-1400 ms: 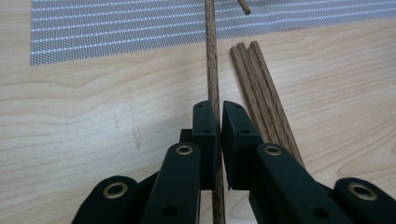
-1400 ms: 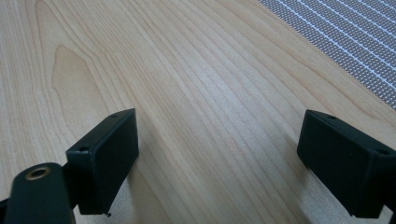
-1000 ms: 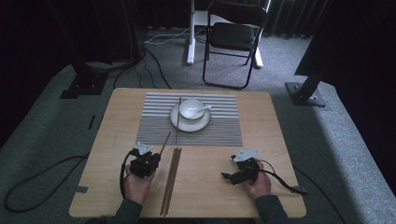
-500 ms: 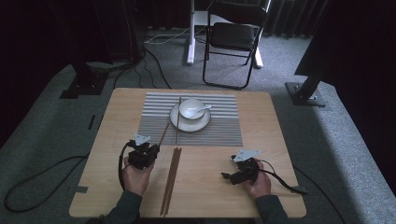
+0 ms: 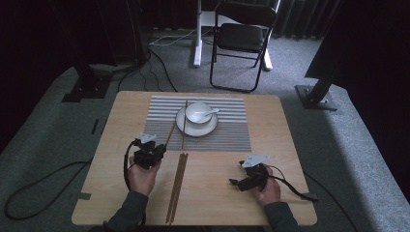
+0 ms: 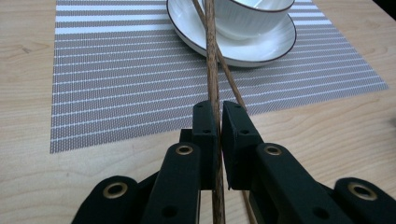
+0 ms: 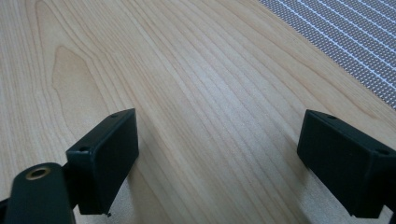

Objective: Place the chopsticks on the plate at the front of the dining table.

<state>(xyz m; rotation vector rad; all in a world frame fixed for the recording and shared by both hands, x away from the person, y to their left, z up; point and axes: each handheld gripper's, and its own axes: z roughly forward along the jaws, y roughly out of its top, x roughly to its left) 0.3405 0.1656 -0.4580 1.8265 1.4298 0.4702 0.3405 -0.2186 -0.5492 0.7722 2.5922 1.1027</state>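
- Left hand-held gripper [image 6: 217, 116] is clenched on a chopstick [image 6: 212, 70] that runs ahead of it, over the saucer [image 6: 261, 49] rim.
- Right hand-held gripper [image 7: 217, 163] rests released on the desk [image 7: 187, 70].
- Risk: the thin stick may pivot in the pads, knock the bowl [image 6: 247, 16], or slip free.

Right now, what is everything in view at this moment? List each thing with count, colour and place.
held chopsticks: two, brown, crossed, in left gripper, tips toward saucer
lying chopsticks: two, brown, on table near front edge
bowl: one, white, on saucer
spoon: one, white, in bowl
saucer: one, white, on placemat
placemat: one, grey striped, on table
table: one, light wood
folding chair: one, black, behind table
left gripper: black, shut
right gripper: black, open
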